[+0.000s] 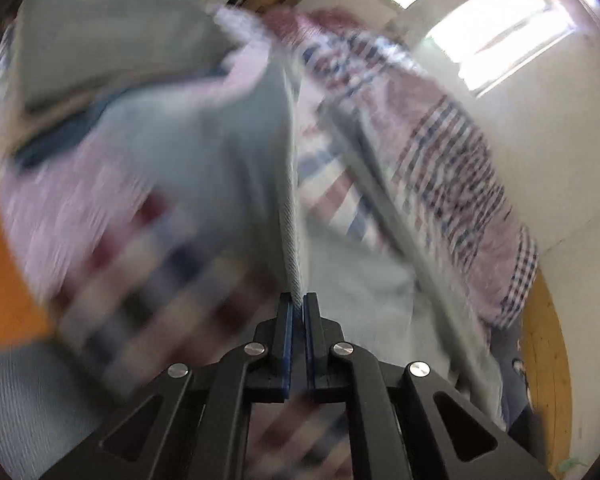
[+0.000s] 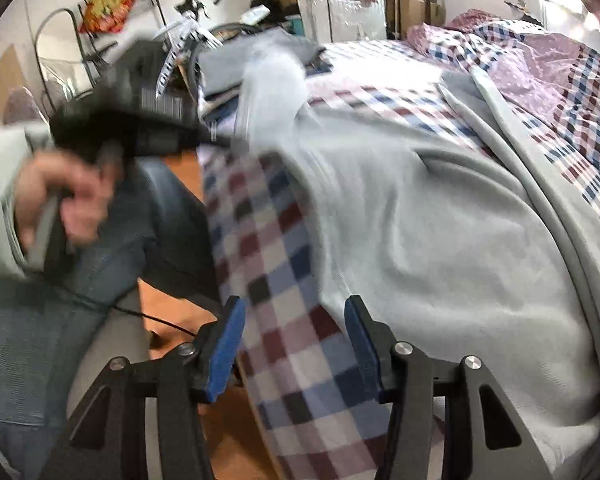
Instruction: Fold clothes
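Observation:
A pale grey garment (image 2: 420, 216) lies spread over a checked bedsheet (image 2: 284, 312). In the left wrist view, much blurred, my left gripper (image 1: 298, 304) is shut on a ribbed edge of the grey garment (image 1: 292, 220), which rises taut from between the blue pads. In the right wrist view the left gripper (image 2: 216, 138) shows as a blurred black shape held by a hand (image 2: 64, 196), with grey cloth lifted at its tip. My right gripper (image 2: 296, 344) stands open above the bed's near edge, nothing between its fingers, the garment's hem just beside the right pad (image 2: 360, 344).
Folded dark grey clothes (image 2: 256, 60) sit at the bed's far left corner. A pink patterned quilt (image 2: 540, 60) is bunched at the back right. Boxes, a bicycle (image 2: 204, 12) and a chair stand behind. Orange floor (image 2: 168, 312) and the person's jeans (image 2: 60, 280) lie left of the bed.

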A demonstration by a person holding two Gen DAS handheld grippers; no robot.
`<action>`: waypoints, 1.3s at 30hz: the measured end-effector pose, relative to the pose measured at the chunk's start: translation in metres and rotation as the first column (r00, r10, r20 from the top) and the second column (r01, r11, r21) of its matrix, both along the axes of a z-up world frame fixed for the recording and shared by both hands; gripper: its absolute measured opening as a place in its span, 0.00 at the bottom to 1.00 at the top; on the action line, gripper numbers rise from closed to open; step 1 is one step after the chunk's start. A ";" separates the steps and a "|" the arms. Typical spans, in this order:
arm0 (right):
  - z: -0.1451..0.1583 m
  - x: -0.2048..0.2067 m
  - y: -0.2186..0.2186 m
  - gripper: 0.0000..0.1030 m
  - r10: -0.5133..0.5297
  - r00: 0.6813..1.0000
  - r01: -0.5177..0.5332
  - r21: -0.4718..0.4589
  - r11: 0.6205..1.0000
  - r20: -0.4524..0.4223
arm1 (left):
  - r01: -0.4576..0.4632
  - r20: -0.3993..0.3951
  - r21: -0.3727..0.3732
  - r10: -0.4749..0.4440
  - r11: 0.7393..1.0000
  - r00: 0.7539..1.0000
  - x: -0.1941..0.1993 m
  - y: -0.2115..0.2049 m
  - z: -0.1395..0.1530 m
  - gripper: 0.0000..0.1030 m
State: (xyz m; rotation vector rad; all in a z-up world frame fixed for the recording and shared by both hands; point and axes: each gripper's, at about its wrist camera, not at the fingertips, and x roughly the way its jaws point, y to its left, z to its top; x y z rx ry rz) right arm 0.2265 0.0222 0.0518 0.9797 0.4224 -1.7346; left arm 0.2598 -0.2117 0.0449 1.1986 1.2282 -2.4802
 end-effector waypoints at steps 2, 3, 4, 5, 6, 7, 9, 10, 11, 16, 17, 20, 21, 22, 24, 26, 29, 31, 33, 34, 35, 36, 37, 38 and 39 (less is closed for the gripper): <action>0.000 0.003 -0.006 0.55 0.027 0.999 -0.026 -0.008 1.000 0.026 | 0.030 0.026 -0.007 -0.030 1.000 0.999 0.010 0.007 -0.006 0.05; -0.001 0.004 -0.009 0.55 0.040 0.999 -0.040 -0.008 0.999 0.037 | 0.047 0.037 -0.014 -0.046 0.999 0.998 0.014 0.011 -0.008 0.05; -0.002 0.006 -0.011 0.55 0.054 0.997 -0.054 -0.013 0.998 0.049 | 0.051 0.049 -0.013 -0.050 0.999 0.998 0.018 0.014 -0.010 0.08; -0.003 0.007 -0.014 0.55 0.069 0.996 -0.068 -0.019 0.998 0.061 | 0.048 0.071 -0.004 -0.048 0.999 0.996 0.021 0.015 -0.013 0.11; -0.002 0.008 -0.016 0.55 0.083 0.994 -0.080 -0.034 0.996 0.074 | 0.048 0.092 0.007 -0.049 0.999 0.995 0.025 0.015 -0.016 0.11; 0.000 0.008 -0.016 0.55 0.095 0.991 -0.090 -0.059 0.994 0.091 | 0.050 0.109 0.020 -0.052 0.999 0.993 0.028 0.015 -0.019 0.11; 0.006 0.006 -0.015 0.55 0.116 0.986 -0.102 -0.114 0.988 0.119 | 0.051 0.104 0.041 -0.055 0.998 0.993 0.034 0.015 -0.019 0.11; 0.010 0.004 -0.014 0.55 0.118 0.985 -0.099 -0.147 0.984 0.124 | 0.043 0.088 0.047 -0.047 0.998 0.995 0.038 0.015 -0.016 0.12; 0.016 0.001 -0.012 0.56 0.111 0.986 -0.088 -0.181 0.980 0.122 | 0.033 0.069 0.048 -0.036 0.998 0.997 0.043 0.014 -0.010 0.18; 0.025 -0.019 -0.005 0.57 0.003 0.997 0.014 -0.224 0.975 0.076 | -0.001 -0.076 0.024 0.002 1.000 0.997 0.049 -0.008 0.031 0.59; 0.025 -0.024 -0.005 0.57 -0.028 0.997 0.042 -0.223 0.974 0.065 | -0.006 -0.108 0.020 0.008 1.000 0.994 0.046 -0.013 0.042 0.65; 0.024 -0.036 -0.002 0.57 -0.096 0.994 0.104 -0.226 0.969 0.048 | -0.011 -0.152 0.034 0.017 0.999 0.988 0.028 -0.027 0.068 0.77; 0.025 -0.041 -0.001 0.57 -0.121 0.992 0.127 -0.230 0.965 0.041 | -0.020 -0.142 0.050 0.027 0.999 0.990 0.015 -0.032 0.072 0.77; 0.025 -0.044 -0.001 0.57 -0.137 0.990 0.142 -0.231 0.963 0.038 | -0.032 -0.129 0.069 0.041 0.997 0.991 0.002 -0.037 0.075 0.77; 0.025 -0.050 -0.001 0.57 -0.165 0.986 0.168 -0.232 0.958 0.035 | -0.055 -0.093 0.112 0.065 0.992 0.993 -0.025 -0.049 0.076 0.77; 0.025 -0.056 0.001 0.57 -0.177 0.984 0.179 -0.233 0.956 0.032 | -0.079 -0.027 0.150 0.084 0.986 0.996 -0.057 -0.053 0.065 0.77; 0.025 -0.062 0.002 0.57 -0.200 0.980 0.200 -0.226 0.953 0.025 | -0.116 0.095 0.194 0.099 0.974 0.991 -0.099 -0.060 0.043 0.77; 0.027 -0.064 0.005 0.57 -0.207 0.978 0.207 -0.232 0.951 0.025 | -0.144 0.184 0.184 0.110 0.972 0.977 -0.114 -0.065 0.026 0.77; 0.028 -0.069 0.008 0.57 -0.220 0.975 0.220 -0.238 0.946 0.028 | -0.168 0.255 0.158 0.125 0.973 0.959 -0.126 -0.069 0.012 0.77; 0.028 -0.071 0.008 0.57 -0.227 0.974 0.227 -0.238 0.944 0.028 | -0.185 0.283 0.152 0.137 0.971 0.949 -0.130 -0.072 0.004 0.76; 0.028 -0.073 0.008 0.57 -0.234 0.972 0.234 -0.237 0.943 0.027 | -0.204 0.308 0.150 0.151 0.967 0.939 -0.133 -0.075 -0.005 0.76; 0.027 -0.075 0.009 0.57 -0.243 0.970 0.243 -0.233 0.942 0.029 | -0.223 0.333 0.147 0.164 0.963 0.928 -0.136 -0.077 -0.013 0.76; 0.026 -0.077 0.009 0.58 -0.252 0.967 0.252 -0.229 0.940 0.031 | -0.236 0.350 0.151 0.172 0.960 0.921 -0.137 -0.078 -0.021 0.75; 0.025 -0.080 0.010 0.58 -0.261 0.965 0.262 -0.225 0.938 0.032 | -0.237 0.356 0.144 0.173 0.961 0.918 -0.138 -0.077 -0.024 0.75; 0.024 -0.082 0.010 0.58 -0.271 0.962 0.271 -0.221 0.937 0.034 | -0.231 0.362 0.129 0.171 0.964 0.916 -0.141 -0.075 -0.025 0.75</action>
